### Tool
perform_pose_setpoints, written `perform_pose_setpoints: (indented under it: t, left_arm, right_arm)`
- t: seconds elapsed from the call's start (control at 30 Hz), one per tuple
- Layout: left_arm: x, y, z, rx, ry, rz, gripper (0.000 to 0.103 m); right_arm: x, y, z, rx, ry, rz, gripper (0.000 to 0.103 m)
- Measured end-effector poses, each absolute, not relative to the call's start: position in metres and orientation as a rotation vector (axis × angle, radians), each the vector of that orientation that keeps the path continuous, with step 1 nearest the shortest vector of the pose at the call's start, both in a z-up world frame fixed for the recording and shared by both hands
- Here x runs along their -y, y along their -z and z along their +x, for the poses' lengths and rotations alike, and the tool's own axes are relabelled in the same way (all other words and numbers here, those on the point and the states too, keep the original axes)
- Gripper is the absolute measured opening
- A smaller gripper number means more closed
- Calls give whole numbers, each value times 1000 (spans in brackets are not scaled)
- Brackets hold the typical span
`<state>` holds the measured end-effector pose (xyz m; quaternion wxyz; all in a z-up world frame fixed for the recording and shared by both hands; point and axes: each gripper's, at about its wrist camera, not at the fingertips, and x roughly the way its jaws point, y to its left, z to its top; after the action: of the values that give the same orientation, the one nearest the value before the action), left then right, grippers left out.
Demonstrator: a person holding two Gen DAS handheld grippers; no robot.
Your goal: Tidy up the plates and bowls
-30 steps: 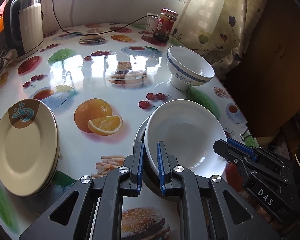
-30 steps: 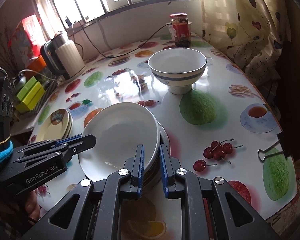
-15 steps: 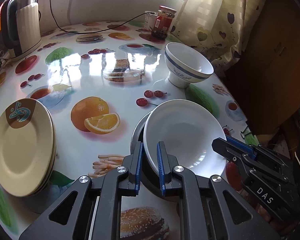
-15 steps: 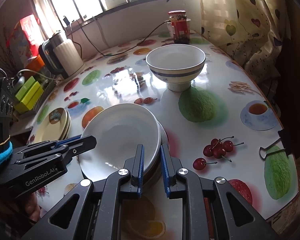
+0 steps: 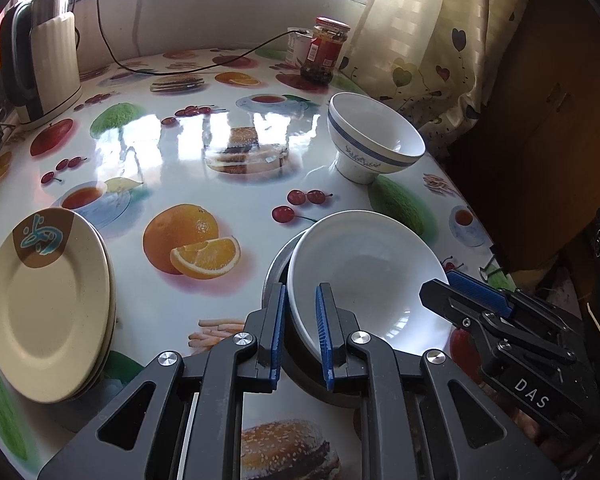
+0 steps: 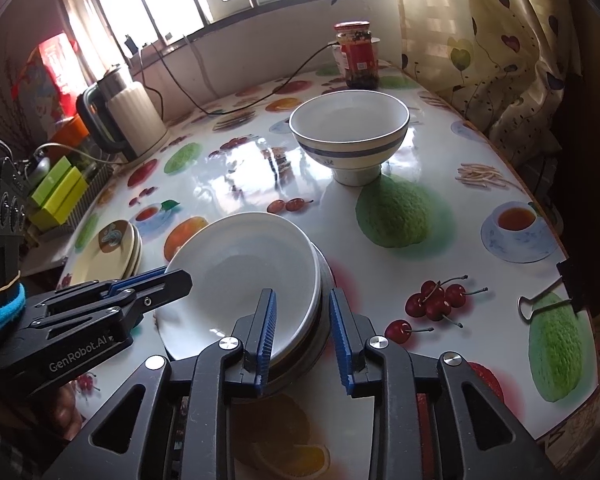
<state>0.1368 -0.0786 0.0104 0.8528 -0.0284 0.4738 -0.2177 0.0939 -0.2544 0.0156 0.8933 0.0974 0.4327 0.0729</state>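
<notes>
Well, from the left wrist, the left claw (image 5: 302, 334) straddles the near rim of the white bowl (image 5: 370, 280), pads apparently not pressing it; the metal dish (image 5: 276, 264) underneath is mostly hidden. Left of it sit stacked plates (image 5: 46, 308). From the right wrist, the right claw (image 6: 303, 340), its jaws just widened and released, brackets the bowl's opposite rim; the footed bowl (image 6: 348, 134) stands beyond on the tabletop (image 6: 440, 256), with a binder clip (image 6: 548, 296) visible only here.
</notes>
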Motion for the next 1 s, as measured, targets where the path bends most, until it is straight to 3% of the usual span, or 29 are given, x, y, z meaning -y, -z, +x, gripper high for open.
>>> perform_pose_setpoints:
  t: [0.2, 1.0]
  left_arm:
    - [80, -20, 140, -949, 459, -41, 19]
    - [98, -41, 212, -926, 499, -58, 20]
  right_arm:
    - [260, -19, 98, -887, -133, 218, 37]
    - [310, -44, 157, -822, -33, 199, 44]
